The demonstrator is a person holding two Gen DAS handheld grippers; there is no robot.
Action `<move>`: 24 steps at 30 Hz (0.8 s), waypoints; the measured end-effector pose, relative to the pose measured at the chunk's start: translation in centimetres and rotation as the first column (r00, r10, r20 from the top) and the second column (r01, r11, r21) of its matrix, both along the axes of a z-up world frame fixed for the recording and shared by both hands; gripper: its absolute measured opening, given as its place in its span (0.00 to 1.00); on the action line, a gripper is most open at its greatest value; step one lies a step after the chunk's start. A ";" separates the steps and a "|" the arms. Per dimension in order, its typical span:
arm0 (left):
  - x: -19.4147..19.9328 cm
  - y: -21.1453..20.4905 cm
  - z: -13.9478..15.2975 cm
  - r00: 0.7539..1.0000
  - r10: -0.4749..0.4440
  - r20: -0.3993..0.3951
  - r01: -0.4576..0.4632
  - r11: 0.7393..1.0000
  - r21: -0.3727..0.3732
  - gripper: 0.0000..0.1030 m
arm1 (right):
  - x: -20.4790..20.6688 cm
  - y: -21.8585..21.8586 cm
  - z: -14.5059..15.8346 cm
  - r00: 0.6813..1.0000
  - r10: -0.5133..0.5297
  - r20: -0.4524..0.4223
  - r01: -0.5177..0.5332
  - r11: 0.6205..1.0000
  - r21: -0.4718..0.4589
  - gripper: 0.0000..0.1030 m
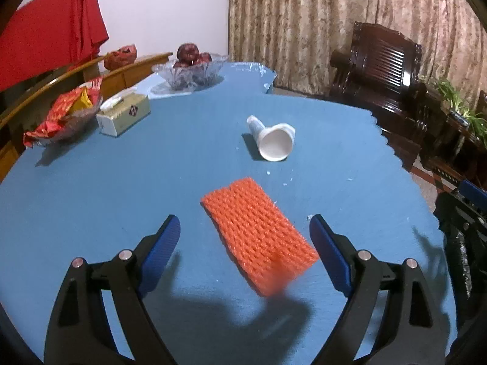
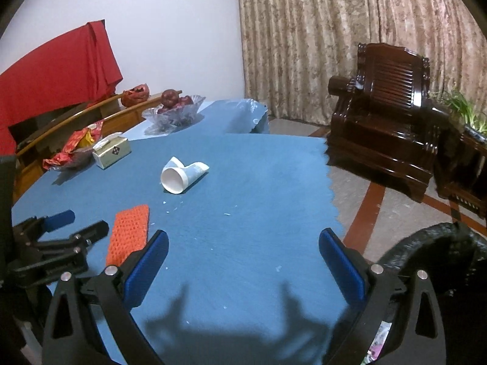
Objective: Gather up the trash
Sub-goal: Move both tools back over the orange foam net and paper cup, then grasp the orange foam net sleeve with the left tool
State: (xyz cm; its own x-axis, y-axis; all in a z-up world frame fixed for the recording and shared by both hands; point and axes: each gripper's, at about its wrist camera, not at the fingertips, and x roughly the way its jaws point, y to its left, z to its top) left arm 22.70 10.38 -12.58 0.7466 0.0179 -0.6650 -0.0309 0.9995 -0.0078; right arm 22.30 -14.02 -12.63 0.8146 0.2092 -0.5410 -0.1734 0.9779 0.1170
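Blue-padded left gripper (image 1: 245, 225) hangs wide open over the orange foam net (image 1: 258, 237) on the blue tablecloth (image 1: 121, 182) — right gripper (image 2: 243, 240) gapes too, over bare cloth, crushed paper cups (image 2: 182, 175) beyond — only its view catches a black bag rim (image 2: 432, 243).

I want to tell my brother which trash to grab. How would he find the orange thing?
Start at the big blue table. At its near edge, between the open jaws of the left gripper, lies the orange foam net, a flat strip with a knitted, holey look. The only trash nearby is a crushed white paper cup farther back, so the orange colour gives it away.
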 end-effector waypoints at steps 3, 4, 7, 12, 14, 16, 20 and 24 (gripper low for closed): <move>0.8 0.0 -1.1 0.999 0.008 -0.033 -0.008 1.000 0.002 0.79 | 1.0 0.7 -0.3 1.000 0.012 -0.015 -0.012 1.000 0.006 0.89; 1.1 0.0 -1.5 0.999 0.011 -0.047 -0.011 1.000 -0.002 0.78 | 1.2 0.8 -0.4 1.000 0.014 -0.017 -0.014 1.000 0.008 0.89; 1.7 0.2 -2.3 0.997 0.021 -0.070 -0.021 1.000 -0.004 0.78 | 1.8 1.1 -0.6 1.000 0.019 -0.024 -0.019 1.000 0.007 0.89; 2.4 0.3 -3.6 0.993 0.027 -0.115 -0.030 0.999 -0.026 0.74 | 2.6 1.6 -1.5 0.999 0.026 -0.045 -0.026 1.000 0.005 0.89; 2.6 0.2 -4.2 0.991 0.021 -0.135 -0.026 0.999 -0.037 0.69 | 3.0 1.7 -1.9 0.998 0.029 -0.057 -0.029 1.000 0.002 0.89; 2.6 0.2 -4.5 0.989 0.009 -0.144 -0.019 0.998 -0.066 0.65 | 3.2 1.8 -2.2 0.997 0.029 -0.065 -0.029 1.000 0.001 0.89; 2.8 -0.1 -4.6 0.989 -0.022 -0.147 0.004 0.993 -0.117 0.41 | 3.7 1.8 -2.6 0.996 0.032 -0.079 -0.032 0.999 0.000 0.89; 2.7 -0.8 -4.2 0.991 -0.046 -0.128 0.031 0.992 -0.124 0.21 | 3.9 1.9 -3.0 0.995 0.035 -0.089 -0.035 0.999 -0.001 0.89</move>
